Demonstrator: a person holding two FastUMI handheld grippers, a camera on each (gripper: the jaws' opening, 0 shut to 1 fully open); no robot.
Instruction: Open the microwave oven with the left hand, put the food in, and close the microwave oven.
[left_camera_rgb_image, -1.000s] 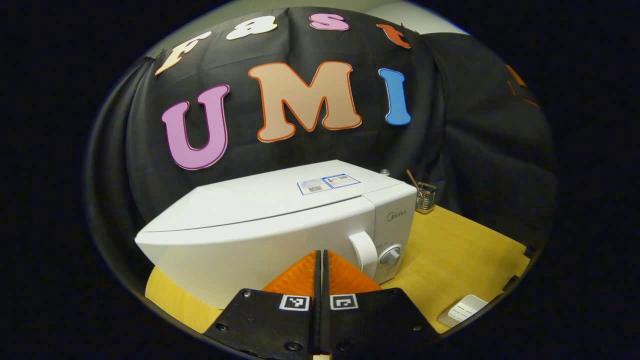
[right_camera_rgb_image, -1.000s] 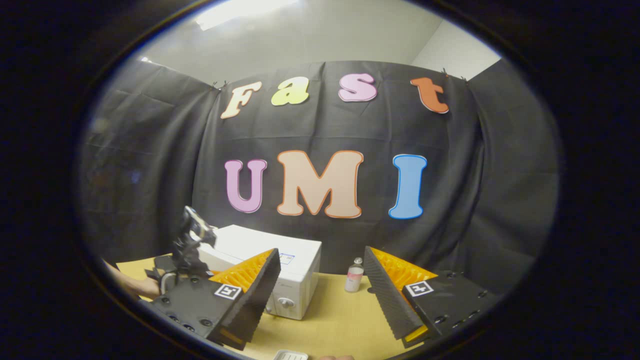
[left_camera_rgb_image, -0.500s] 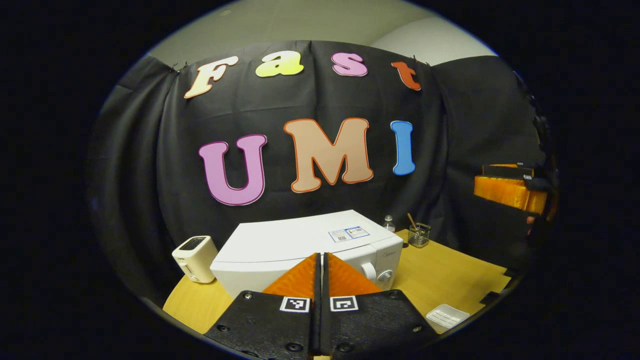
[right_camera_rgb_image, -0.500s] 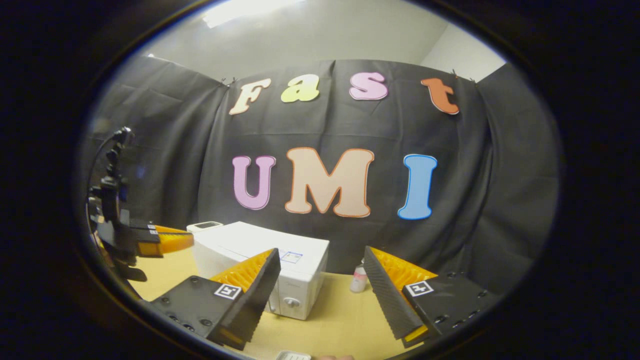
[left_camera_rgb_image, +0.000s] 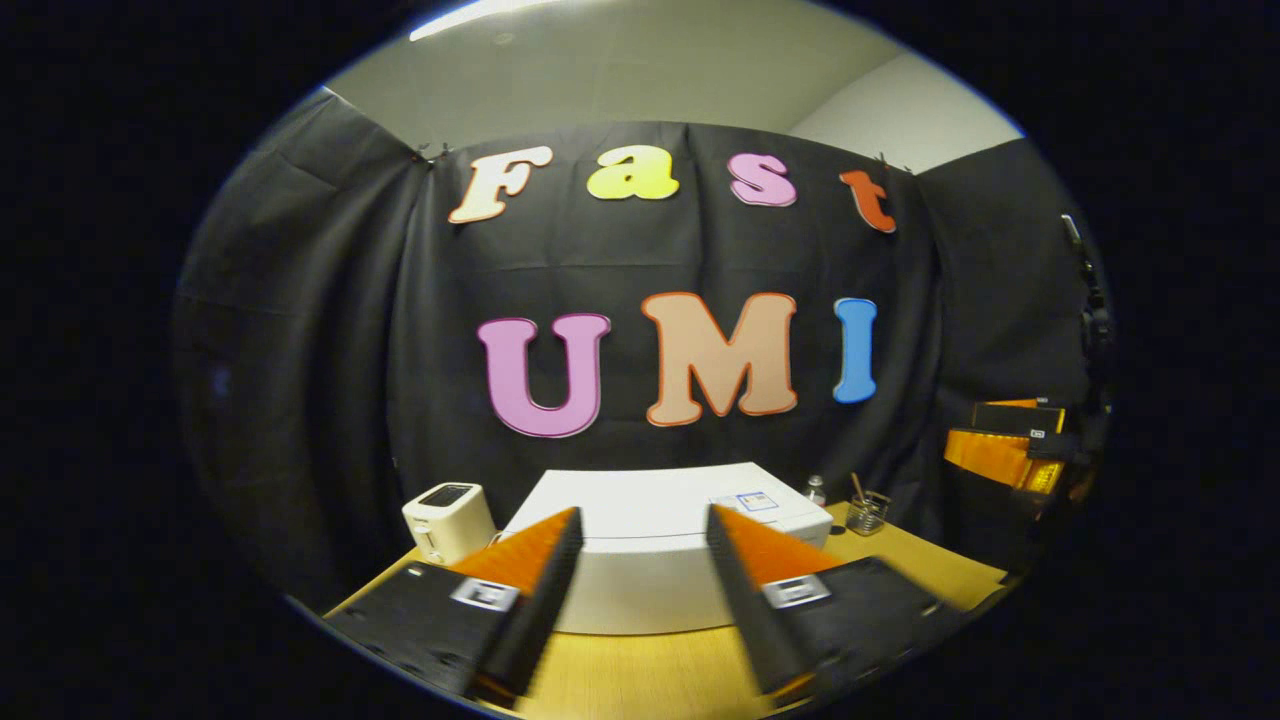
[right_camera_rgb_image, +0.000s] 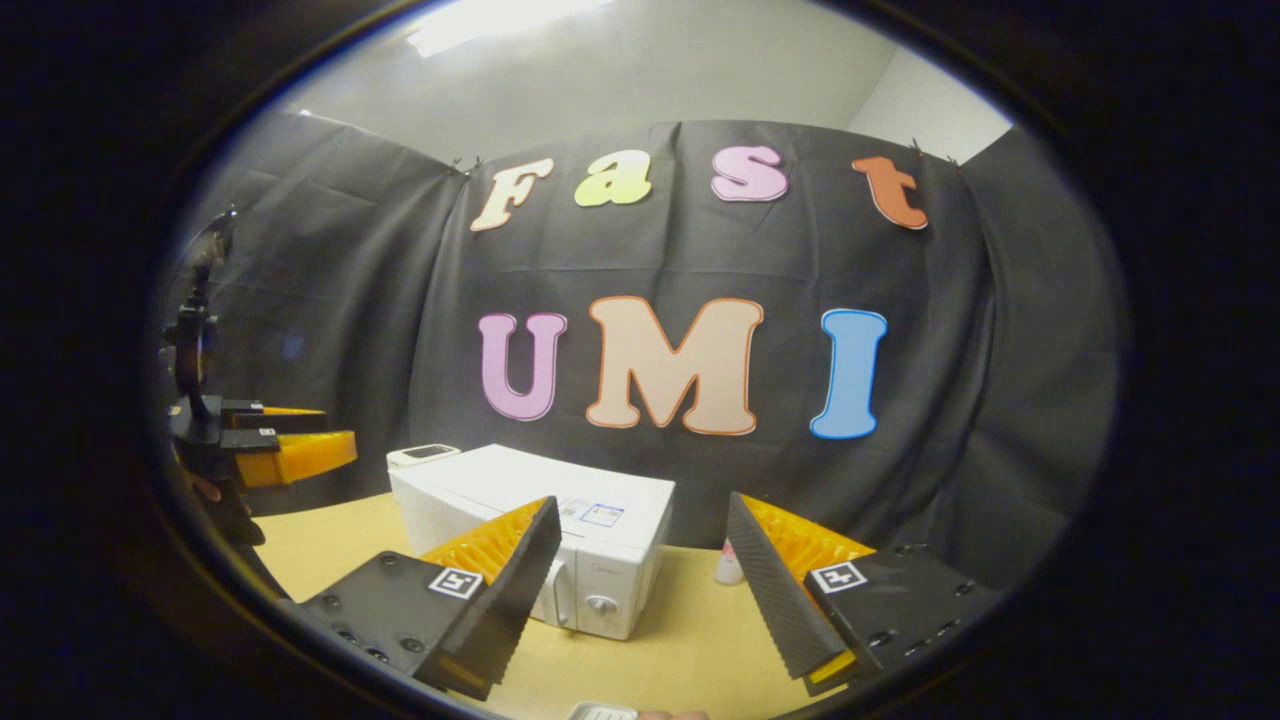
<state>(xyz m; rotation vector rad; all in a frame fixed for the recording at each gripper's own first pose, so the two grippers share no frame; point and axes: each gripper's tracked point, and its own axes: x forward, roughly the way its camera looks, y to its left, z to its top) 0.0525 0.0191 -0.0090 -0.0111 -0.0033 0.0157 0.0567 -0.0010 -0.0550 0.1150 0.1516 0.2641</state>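
Because the door of the white box-shaped microwave oven (left_camera_rgb_image: 660, 560) on the yellow wooden bench (right_camera_rgb_image: 680, 640) looks closed, I hold my left hand-held gripper (left_camera_rgb_image: 640, 590) spread wide, ready for the handle; my right hand-held gripper (right_camera_rgb_image: 640, 590) is spread and empty.

Dim booth, ceiling light (right_camera_rgb_image: 480, 15) glaring overhead, fisheye-warped edges.

A light wooden table (right_camera_rgb_image: 690, 640) carries everything; the white microwave oven (right_camera_rgb_image: 560, 520) stands on it, door shut; a cream toaster (left_camera_rgb_image: 448, 520) sits just beside it; behind — a small bottle (right_camera_rgb_image: 728, 566) and a glass holder (left_camera_rgb_image: 866, 513) with sticks.
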